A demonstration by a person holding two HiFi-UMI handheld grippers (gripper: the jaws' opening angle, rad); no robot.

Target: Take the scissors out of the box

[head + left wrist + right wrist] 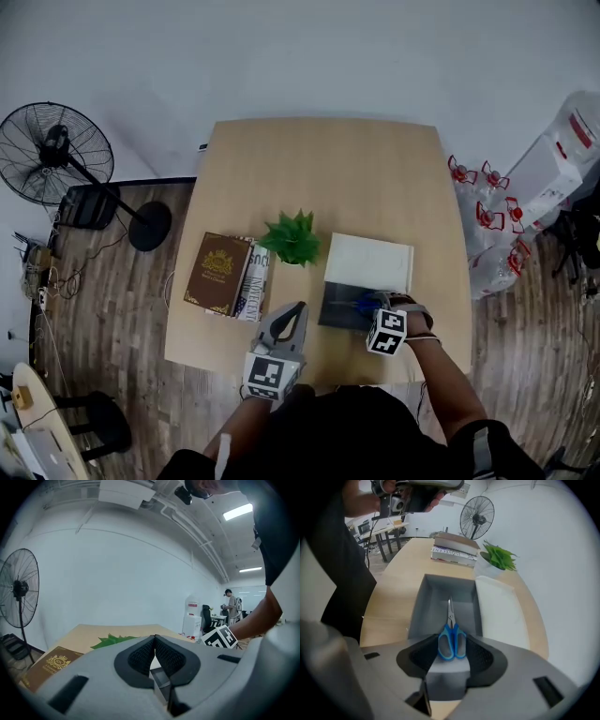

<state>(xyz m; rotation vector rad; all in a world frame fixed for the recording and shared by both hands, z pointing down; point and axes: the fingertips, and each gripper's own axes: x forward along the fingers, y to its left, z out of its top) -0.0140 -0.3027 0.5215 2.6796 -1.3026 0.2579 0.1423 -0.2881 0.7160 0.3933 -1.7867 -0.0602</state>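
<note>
The right gripper [452,640], jaws spread, straddles the blue handles of the scissors [450,620] lying flat in the open grey box [424,605], while the left gripper [154,640] is clenched on nothing.

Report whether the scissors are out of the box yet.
No, the blue-handled scissors lie flat on the floor of the open grey box.
</note>
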